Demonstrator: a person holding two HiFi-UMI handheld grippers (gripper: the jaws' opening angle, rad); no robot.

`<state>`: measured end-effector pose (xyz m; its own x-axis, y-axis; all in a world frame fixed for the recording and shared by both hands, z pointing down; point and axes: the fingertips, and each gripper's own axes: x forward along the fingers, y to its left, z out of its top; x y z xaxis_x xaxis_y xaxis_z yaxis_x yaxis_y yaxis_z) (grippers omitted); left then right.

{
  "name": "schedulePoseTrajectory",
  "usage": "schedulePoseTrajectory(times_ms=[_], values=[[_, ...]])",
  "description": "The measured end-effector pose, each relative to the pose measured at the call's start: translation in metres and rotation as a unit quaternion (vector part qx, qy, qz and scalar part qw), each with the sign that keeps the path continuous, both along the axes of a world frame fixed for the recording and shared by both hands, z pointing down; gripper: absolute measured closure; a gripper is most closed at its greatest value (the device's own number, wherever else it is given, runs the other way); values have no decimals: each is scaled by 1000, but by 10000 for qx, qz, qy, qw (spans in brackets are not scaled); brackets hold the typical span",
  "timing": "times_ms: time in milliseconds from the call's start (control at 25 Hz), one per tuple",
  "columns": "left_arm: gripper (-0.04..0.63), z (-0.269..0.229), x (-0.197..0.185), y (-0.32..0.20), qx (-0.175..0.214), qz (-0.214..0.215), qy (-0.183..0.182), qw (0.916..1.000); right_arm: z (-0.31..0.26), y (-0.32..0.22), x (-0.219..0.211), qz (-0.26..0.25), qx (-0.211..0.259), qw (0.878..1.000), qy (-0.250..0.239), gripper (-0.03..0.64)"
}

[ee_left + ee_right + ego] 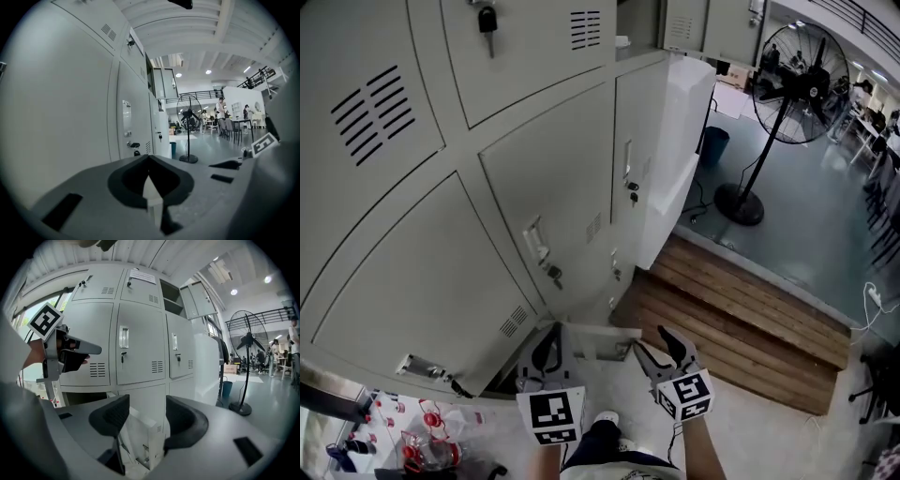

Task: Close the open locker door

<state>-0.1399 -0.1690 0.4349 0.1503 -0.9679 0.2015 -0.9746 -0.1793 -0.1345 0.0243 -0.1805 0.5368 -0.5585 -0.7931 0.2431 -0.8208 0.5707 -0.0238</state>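
**Low door ajar, my jaws beside it**

Nearest me, my right gripper (142, 417) gapes wide and holds nothing. The door (143, 439) shows through the gap, low and a little past the pads. My left gripper (555, 345) sits off at its 9 o'clock with the jaws all but together (a thin pale sliver shows in the slit, and I cannot tell what it is).

In the head view the door stands out from the bottom row of the lockers (525, 206). It lies between my two grippers, just beside each, and I can't tell whether either touches it. The lockers above it, at 11 o'clock, are closed, with a key (487, 21) hanging in one. Wooden decking (741, 300) lies at 3 o'clock. Farthest off, a fan (802, 84) stands at 1 o'clock.
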Motion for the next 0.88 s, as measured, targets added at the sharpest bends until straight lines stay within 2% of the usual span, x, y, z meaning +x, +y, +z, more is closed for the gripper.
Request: schedulePoseTrajectory(times_ms=[880], values=[[594, 30, -6, -30, -371, 17, 18, 9993, 68, -21, -14, -839, -676, 9939, 224, 365]])
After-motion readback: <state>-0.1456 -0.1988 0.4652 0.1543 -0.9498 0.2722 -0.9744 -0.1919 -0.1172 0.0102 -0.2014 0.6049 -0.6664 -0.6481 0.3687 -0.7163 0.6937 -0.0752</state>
